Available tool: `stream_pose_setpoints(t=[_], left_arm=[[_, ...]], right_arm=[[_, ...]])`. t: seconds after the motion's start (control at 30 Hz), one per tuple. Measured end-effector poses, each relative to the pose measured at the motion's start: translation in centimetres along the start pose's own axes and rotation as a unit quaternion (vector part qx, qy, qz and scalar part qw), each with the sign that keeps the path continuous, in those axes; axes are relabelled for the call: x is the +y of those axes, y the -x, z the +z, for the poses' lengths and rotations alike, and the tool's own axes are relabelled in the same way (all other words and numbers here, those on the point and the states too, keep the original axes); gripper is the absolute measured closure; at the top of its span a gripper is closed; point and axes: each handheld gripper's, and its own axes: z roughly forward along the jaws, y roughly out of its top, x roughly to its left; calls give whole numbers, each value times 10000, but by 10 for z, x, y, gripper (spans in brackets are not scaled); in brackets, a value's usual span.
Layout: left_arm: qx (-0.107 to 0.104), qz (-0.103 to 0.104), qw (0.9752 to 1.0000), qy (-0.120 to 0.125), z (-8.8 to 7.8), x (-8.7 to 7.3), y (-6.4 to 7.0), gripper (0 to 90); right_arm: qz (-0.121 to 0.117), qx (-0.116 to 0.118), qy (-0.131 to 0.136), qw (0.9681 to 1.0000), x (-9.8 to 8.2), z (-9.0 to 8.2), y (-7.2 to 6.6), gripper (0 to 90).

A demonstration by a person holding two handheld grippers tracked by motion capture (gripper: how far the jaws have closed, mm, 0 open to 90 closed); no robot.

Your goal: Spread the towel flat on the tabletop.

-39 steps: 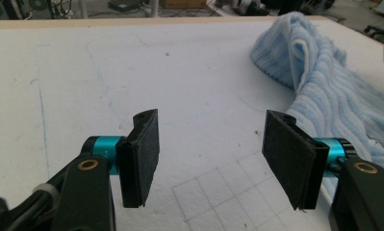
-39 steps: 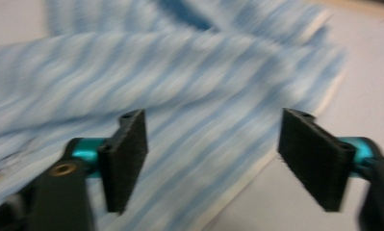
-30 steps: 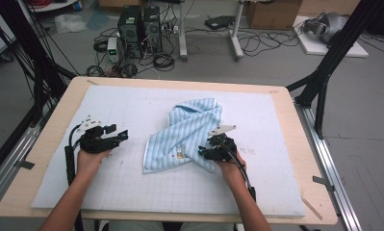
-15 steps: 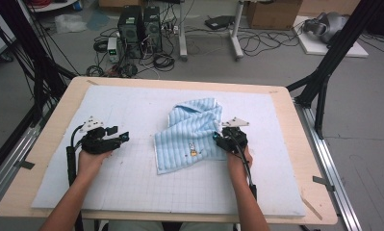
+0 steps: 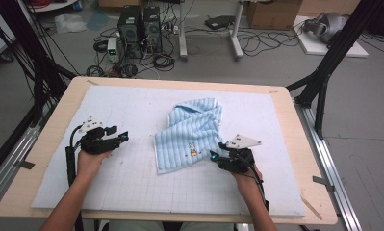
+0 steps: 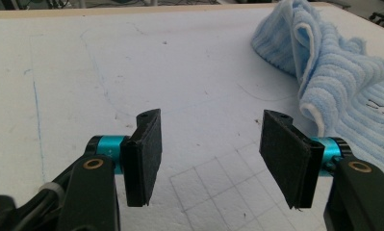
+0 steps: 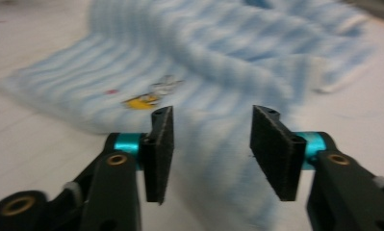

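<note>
Here, a towel-folding step appears between grasps. Left gripper (image 5: 123,136), near the mat's (image 5: 132,187) left edge, spread and empty. Blue towel (image 5: 192,132), rumpled at mat centre. Right gripper (image 5: 216,155), at the towel's right edge, jaws just closing, apart, gripping nothing; next move: pinch that edge.

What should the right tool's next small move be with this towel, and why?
Probably ease the right tool forward and close on the towel's near edge. Its jaws stand apart, having just been closing, with nothing pinched; the towel lies rumpled just ahead. The left tool rests open, away from the cloth.
</note>
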Motion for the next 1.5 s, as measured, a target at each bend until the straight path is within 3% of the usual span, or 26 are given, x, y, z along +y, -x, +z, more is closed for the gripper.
stream_pose_setpoints(t=[0.07,0.17,0.23,0.3,0.37,0.47,0.5,0.67,0.93,1.07,1.13,1.2,1.27,1.37,1.5], left_arm=[[5,21,10000,-6,1,0,1,408],[-12,34,10000,-52,2,-1,2,407],[-23,50,9999,-99,4,-1,3,407],[-41,80,9999,-118,4,-1,4,407],[-38,68,9999,-102,4,-1,5,406],[-37,73,9999,-111,5,-1,5,406],[-38,75,9999,-119,4,-1,5,406],[-33,79,9999,-105,3,-1,4,405],[-2,46,10000,-36,2,0,3,405],[5,34,10000,-53,3,-1,3,406],[-8,50,10000,-56,3,0,3,406],[2,48,10000,-34,2,0,3,406],[7,39,10000,-26,2,0,3,405],[-5,38,10000,-39,3,0,3,405],[0,33,10000,-14,3,0,3,405]], right_arm=[[-118,318,-78,9994,1,8,-6,574],[-159,472,-237,9985,1,23,-10,588],[-145,399,-378,9984,3,34,-8,591],[-29,279,-684,9973,4,44,-5,620],[152,408,-676,9968,5,47,-1,658],[186,610,-723,9953,6,46,-2,827],[135,635,-774,9949,6,45,-4,839],[138,1229,-990,9874,4,37,-9,839],[15,1623,-1187,9796,-4,21,-24,840],[-87,1973,-1265,9721,-10,10,-33,839],[-173,2290,-1333,9641,-13,5,-38,838],[-310,2619,-1426,9540,-15,0,-43,832],[-378,2798,-1486,9477,-17,-4,-48,777],[-349,2813,-1285,9503,-15,-8,-47,713],[9,2532,-745,9645,-8,-11,-32,637]])
